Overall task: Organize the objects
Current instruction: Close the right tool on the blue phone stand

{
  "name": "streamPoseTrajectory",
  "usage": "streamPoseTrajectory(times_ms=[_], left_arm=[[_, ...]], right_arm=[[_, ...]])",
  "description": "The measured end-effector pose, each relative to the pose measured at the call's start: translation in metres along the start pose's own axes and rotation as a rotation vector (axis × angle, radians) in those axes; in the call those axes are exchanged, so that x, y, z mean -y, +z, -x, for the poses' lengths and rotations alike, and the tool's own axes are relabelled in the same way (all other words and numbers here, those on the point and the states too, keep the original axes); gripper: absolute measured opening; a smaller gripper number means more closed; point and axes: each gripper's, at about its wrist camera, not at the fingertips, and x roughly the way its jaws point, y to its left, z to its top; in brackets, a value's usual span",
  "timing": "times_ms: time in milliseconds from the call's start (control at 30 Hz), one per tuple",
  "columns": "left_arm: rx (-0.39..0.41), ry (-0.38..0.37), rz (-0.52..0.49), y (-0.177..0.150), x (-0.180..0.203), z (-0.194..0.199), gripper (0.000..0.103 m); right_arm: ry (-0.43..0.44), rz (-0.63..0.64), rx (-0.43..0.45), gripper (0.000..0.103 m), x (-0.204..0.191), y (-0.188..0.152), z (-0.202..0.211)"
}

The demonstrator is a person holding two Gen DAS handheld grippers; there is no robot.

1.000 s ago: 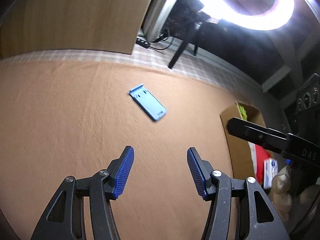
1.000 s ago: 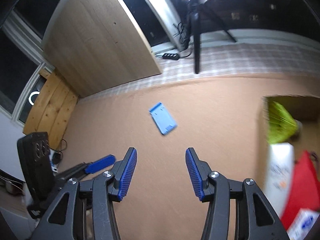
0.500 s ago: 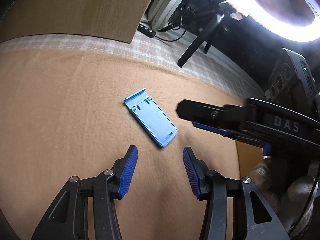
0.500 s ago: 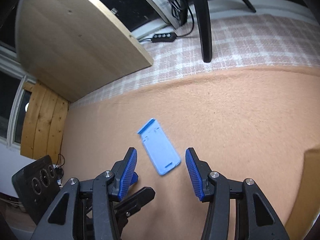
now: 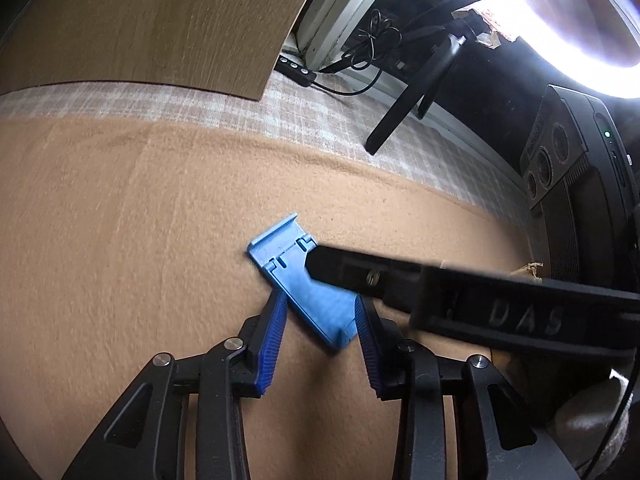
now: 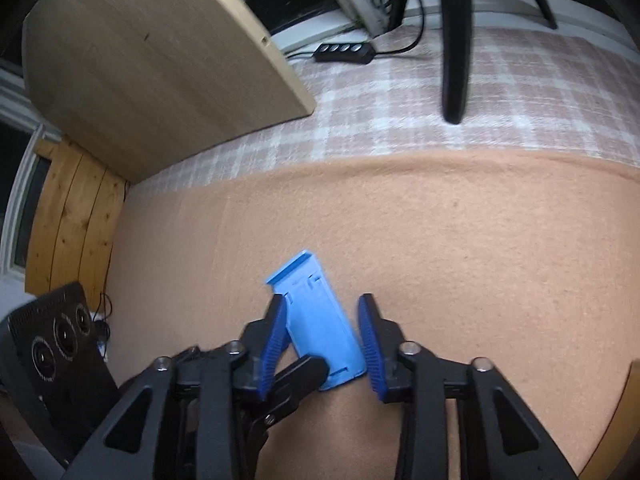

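Your left gripper (image 5: 320, 308) and right gripper (image 6: 322, 312) both straddle the blue phone stand (image 5: 308, 292), lying flat on the tan cloth (image 5: 120, 240) at lower centre of each frame. Both jaws sit narrow beside its edges (contact unclear). Your right gripper's finger crosses over the stand in the left view.

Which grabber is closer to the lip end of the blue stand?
The right gripper: its fingers flank the blue stand nearer the lip; the left gripper straddles the plain end.
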Motion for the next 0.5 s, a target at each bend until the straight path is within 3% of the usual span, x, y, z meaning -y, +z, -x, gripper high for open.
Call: streamPoseTrajectory(times_ms=[500], left_arm=[[0.007,-0.012,0.016,-0.027,-0.003,0.002,0.032]], right_arm=[[0.032,-0.036,0.010,0.027,0.003,-0.031,0.014]])
